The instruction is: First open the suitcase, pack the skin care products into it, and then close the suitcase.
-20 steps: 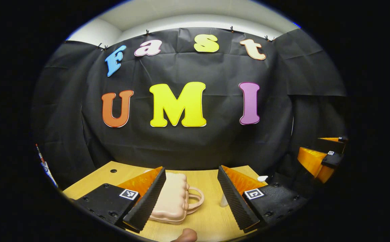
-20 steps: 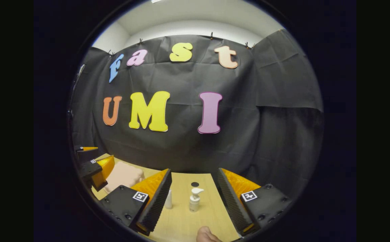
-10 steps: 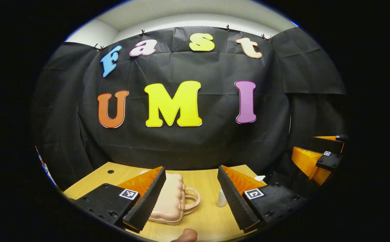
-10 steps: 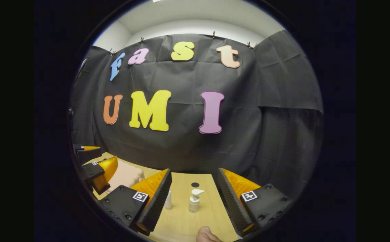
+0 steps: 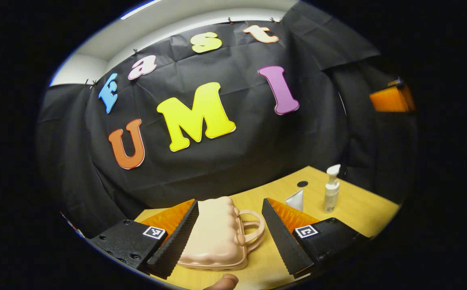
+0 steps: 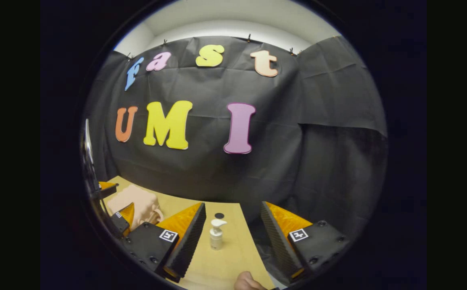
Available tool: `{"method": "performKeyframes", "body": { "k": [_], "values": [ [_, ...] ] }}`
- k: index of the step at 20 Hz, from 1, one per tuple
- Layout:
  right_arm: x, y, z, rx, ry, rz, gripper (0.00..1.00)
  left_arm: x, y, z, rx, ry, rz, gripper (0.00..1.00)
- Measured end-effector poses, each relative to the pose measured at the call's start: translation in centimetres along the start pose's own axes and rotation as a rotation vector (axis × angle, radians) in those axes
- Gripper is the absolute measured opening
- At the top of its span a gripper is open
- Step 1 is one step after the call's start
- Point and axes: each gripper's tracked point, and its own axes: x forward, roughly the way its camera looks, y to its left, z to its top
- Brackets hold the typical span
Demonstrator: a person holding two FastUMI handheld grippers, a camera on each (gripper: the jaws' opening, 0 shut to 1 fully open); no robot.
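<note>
Left gripper (image 5: 229,229) spread wide over closed pink suitcase (image 5: 217,237) lying flat on table (image 5: 358,209), suitcase's left edge hidden behind one finger, right gripper (image 6: 231,237) also wide, pump bottle (image 6: 216,233) upright between its fingers, small white tube (image 5: 296,200) partly cut off by finger

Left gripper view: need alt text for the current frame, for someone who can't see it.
The left tongs are open over a closed pink suitcase that lies flat on the wooden table, its handle pointing right. To the right stand a white pump bottle and a small white tube, in front of the booth's black cloth wall.
</note>
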Motion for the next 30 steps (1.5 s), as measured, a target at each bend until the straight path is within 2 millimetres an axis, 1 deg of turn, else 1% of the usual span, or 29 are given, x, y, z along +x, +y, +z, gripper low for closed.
{"method": "performKeyframes", "body": {
  "k": [3,4,8,9,10,12,14,15,16,17,18,19,20,21,22,23,24,25,26,28,30],
  "values": [
    [-0.3,-1.5,-0.9,0.011,0.017,-0.02,0.82,1.6,-2.0,-3.0,0.152,0.025,-0.031,1.0],
    [-0.3,-1.9,-1.1,0.015,0.019,-0.026,0.81,2.1,-2.7,-4.0,0.205,0.035,-0.038,0.98],
    [-0.3,-3.6,-2.2,0.017,0.036,-0.05,0.81,4.6,-4.7,-7.0,0.459,0.077,-0.043,0.98],
    [-0.3,-4.3,-2.4,0.016,0.041,-0.061,0.81,4.8,-5.7,-8.0,0.512,0.087,-0.048,0.97],
    [-0.2,-4.8,-2.7,0.02,0.047,-0.068,0.81,5.4,-6.0,-8.7,0.57,0.1,-0.04,0.98],
    [-0.6,-5.7,-3.7,0.028,0.061,-0.067,0.82,6.5,-6.0,-9.8,0.673,0.125,-0.017,0.98],
    [-0.6,-7.0,-4.6,0.026,0.069,-0.065,0.81,7.6,-5.8,-11.0,0.766,0.159,0.005,0.97],
    [-0.5,-7.5,-4.9,0.033,0.078,-0.058,0.81,7.9,-5.8,-11.2,0.826,0.166,0.018,0.97],
    [-0.5,-7.9,-5.2,0.049,0.09,-0.047,0.82,8.6,-5.2,-11.5,0.897,0.179,0.045,0.97],
    [-0.5,-8.3,-5.3,0.066,0.097,-0.037,0.82,8.7,-5.4,-11.9,0.952,0.202,0.051,0.96],
    [-0.4,-8.5,-5.3,0.079,0.096,-0.023,0.82,9.0,-5.4,-12.1,0.994,0.216,0.063,0.93],
    [-0.6,-8.6,-5.2,0.086,0.09,-0.008,0.81,9.2,-5.1,-11.8,1.022,0.214,0.084,0.88],
    [-0.7,-8.6,-5.1,0.09,0.087,0.001,0.81,9.5,-4.9,-11.6,1.036,0.212,0.092,0.75],
    [-0.6,-8.5,-4.9,0.097,0.082,0.012,0.81,9.8,-5.0,-11.5,1.048,0.211,0.081,0.68],
    [-0.7,-8.1,-4.3,0.101,0.074,0.022,0.81,9.8,-4.9,-11.3,1.065,0.207,0.091,0.51],
    [-0.8,-7.7,-4.0,0.092,0.067,0.027,0.81,9.5,-4.9,-11.0,1.088,0.207,0.092,0.45],
    [-0.9,-7.3,-3.7,0.084,0.058,0.024,0.81,9.5,-4.7,-11.5,1.089,0.231,0.083,0.35],
    [-0.9,-7.2,-3.3,0.084,0.051,0.016,0.81,9.3,-4.5,-12.0,1.101,0.258,0.069,0.28],
    [-1.1,-6.8,-3.1,0.09,0.055,0.008,0.81,9.2,-4.4,-12.1,1.108,0.268,0.051,0.12],
    [-1.8,-5.5,-3.3,0.092,0.062,0.005,0.82,9.2,-4.5,-11.8,1.094,0.243,0.002,0.08],
    [-2.5,-4.5,-3.4,0.059,0.063,-0.006,0.81,8.8,-3.7,-11.1,1.068,0.235,-0.003,0.05]
  ]
}}
